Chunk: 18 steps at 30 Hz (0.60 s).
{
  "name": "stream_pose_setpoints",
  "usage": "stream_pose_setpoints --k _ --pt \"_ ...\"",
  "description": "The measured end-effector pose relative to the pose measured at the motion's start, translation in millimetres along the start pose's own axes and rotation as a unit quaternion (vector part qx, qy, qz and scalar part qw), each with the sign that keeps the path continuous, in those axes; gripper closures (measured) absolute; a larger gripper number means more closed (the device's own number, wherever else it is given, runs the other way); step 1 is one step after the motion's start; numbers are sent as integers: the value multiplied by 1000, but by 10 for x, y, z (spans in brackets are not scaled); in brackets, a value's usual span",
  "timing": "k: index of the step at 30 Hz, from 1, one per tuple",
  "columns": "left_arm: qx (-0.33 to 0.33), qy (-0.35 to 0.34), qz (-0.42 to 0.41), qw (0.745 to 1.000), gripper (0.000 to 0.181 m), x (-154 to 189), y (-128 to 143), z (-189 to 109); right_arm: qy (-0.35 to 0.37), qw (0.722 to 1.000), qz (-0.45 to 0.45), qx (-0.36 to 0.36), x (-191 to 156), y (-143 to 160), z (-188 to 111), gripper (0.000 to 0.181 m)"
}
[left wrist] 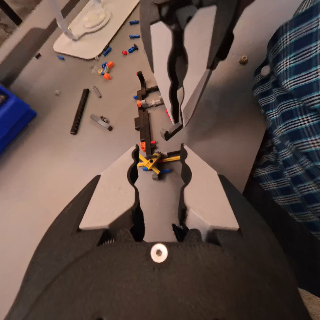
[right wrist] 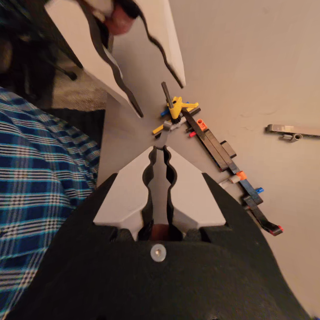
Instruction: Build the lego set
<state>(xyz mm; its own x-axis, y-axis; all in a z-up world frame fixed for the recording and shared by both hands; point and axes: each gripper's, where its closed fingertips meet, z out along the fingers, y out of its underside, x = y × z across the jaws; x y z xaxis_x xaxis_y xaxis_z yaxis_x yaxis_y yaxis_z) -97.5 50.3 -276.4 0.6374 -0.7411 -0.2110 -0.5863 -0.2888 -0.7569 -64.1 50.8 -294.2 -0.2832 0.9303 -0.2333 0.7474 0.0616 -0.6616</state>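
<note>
The lego assembly (left wrist: pixel 144 121) is a long black beam with orange, blue and red pins and a yellow cross-shaped end (left wrist: pixel 149 162), lying flat on the grey table. My left gripper (left wrist: pixel 159 149) is open, its fingertips either side of the yellow end; it also shows in the right wrist view (right wrist: pixel 161 100). My right gripper (right wrist: pixel 160 148) is shut on a small grey beam (right wrist: pixel 163 136), whose far end is by the yellow end (right wrist: pixel 174 108) of the assembly (right wrist: pixel 218 154). In the left wrist view the right gripper (left wrist: pixel 177 123) comes from above with the grey beam (left wrist: pixel 170 132).
Loose parts lie at the left: a long black beam (left wrist: pixel 79 111), a grey piece (left wrist: pixel 101 122), an orange and blue cluster (left wrist: pixel 106 69), blue pins (left wrist: pixel 134 36). A white stand base (left wrist: pixel 90 34), a blue bin (left wrist: pixel 12 117), a tan gear (left wrist: pixel 243 59). A person's plaid shirt (left wrist: pixel 290 103) is close. The gap from one gripper's tips to the other's is roughly 5 centimeters.
</note>
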Motion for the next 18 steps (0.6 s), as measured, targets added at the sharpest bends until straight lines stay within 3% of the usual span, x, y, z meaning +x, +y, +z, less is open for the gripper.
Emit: stream_pose_setpoints --k 4,9,13,18 --pt "-27 -54 96 994 134 6 -76 111 -74 993 79 40 -113 -119 -128 175" --pt "-1 -118 164 979 133 -12 -253 111 -129 974 168 83 -114 -185 -247 176" --pt "-12 -126 213 969 148 44 -279 177 -170 959 206 93 -162 -227 -286 176" --pt "-10 -135 215 967 163 -15 -295 175 -192 948 234 99 -173 -244 -305 175"
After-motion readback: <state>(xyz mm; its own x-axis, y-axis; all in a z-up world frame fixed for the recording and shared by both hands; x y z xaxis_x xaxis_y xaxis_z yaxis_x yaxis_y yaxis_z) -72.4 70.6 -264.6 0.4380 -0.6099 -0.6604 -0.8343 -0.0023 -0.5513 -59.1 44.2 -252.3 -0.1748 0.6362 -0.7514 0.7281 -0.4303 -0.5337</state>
